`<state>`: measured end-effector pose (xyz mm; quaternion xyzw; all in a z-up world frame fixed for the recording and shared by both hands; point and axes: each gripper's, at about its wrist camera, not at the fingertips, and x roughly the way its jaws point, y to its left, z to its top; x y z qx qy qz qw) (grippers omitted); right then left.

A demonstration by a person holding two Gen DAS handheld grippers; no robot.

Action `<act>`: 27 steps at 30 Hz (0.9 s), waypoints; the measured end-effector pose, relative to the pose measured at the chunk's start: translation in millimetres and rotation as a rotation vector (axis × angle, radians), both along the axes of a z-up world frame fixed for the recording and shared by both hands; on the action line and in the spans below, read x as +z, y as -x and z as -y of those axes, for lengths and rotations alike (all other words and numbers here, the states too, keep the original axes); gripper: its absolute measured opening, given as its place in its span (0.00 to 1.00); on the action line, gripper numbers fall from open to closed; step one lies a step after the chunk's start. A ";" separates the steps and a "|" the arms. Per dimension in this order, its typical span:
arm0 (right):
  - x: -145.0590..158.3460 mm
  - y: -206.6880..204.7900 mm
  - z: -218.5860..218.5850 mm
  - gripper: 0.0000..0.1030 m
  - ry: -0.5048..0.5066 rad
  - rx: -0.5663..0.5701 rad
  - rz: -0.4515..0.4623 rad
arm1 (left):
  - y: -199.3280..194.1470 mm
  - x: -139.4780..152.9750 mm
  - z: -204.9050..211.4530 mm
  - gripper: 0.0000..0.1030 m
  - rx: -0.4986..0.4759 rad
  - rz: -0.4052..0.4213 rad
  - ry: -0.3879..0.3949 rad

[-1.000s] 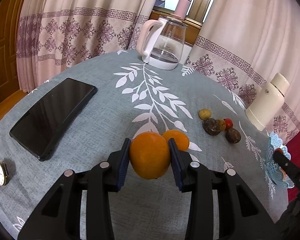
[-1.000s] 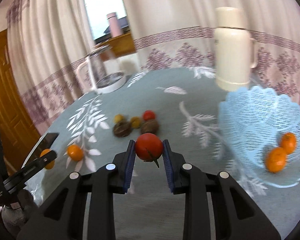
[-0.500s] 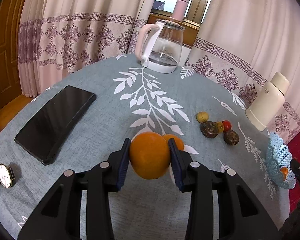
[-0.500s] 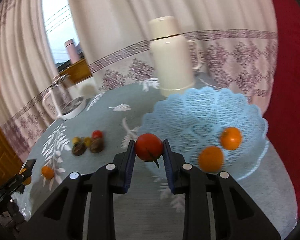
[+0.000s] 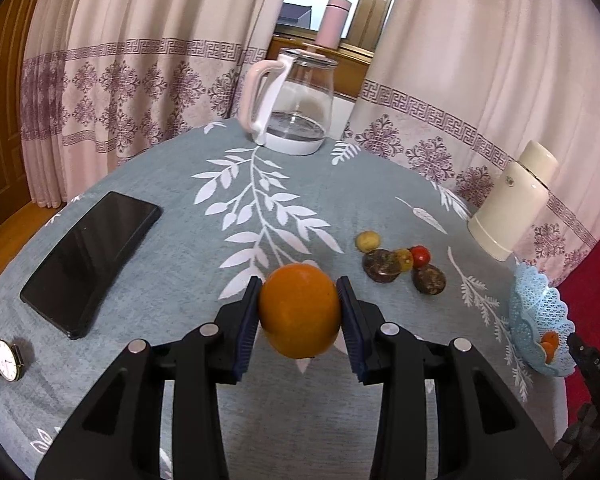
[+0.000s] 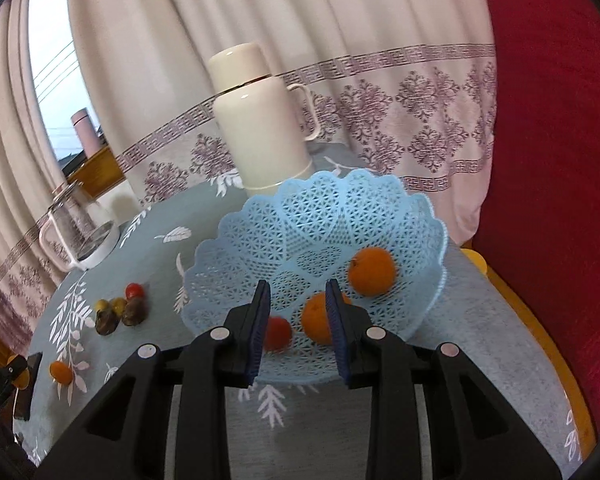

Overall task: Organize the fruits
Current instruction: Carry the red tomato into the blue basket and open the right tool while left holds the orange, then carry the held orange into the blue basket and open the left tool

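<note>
My left gripper [image 5: 300,312] is shut on a large orange [image 5: 299,310], held above the table. A cluster of small fruits [image 5: 400,260] lies to its right; it also shows in the right wrist view [image 6: 120,308]. My right gripper [image 6: 298,312] is open over the near rim of the light blue lattice basket [image 6: 300,220]. A red tomato [image 6: 278,333] lies in the basket below it, beside two oranges [image 6: 372,271]. The basket also shows at the table's right edge in the left wrist view [image 5: 540,312]. One small orange [image 6: 60,372] lies on the cloth.
A glass kettle [image 5: 292,104] stands at the table's far side. A cream thermos [image 6: 260,120] stands right behind the basket. A black phone [image 5: 92,260] and a wristwatch [image 5: 6,360] lie at the left. A red chair [image 6: 548,160] is to the right.
My right gripper swung over the basket and opened; the tomato dropped into the basket. My left gripper lifted and moved a little with the large orange, hiding the small orange behind it.
</note>
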<state>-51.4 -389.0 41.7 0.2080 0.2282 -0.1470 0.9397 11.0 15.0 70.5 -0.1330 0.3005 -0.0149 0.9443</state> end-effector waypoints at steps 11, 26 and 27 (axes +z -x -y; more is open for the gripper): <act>-0.2 16.6 14.7 0.39 -0.009 -0.138 0.058 | -6.9 15.3 36.7 0.38 -0.099 0.022 -0.005; -2.8 21.5 9.4 0.46 0.012 -0.186 0.078 | -24.4 27.9 163.7 0.38 -0.411 0.045 -0.038; -3.1 22.0 9.1 0.46 0.010 -0.187 0.078 | -24.4 26.8 169.8 0.38 -0.425 0.045 -0.041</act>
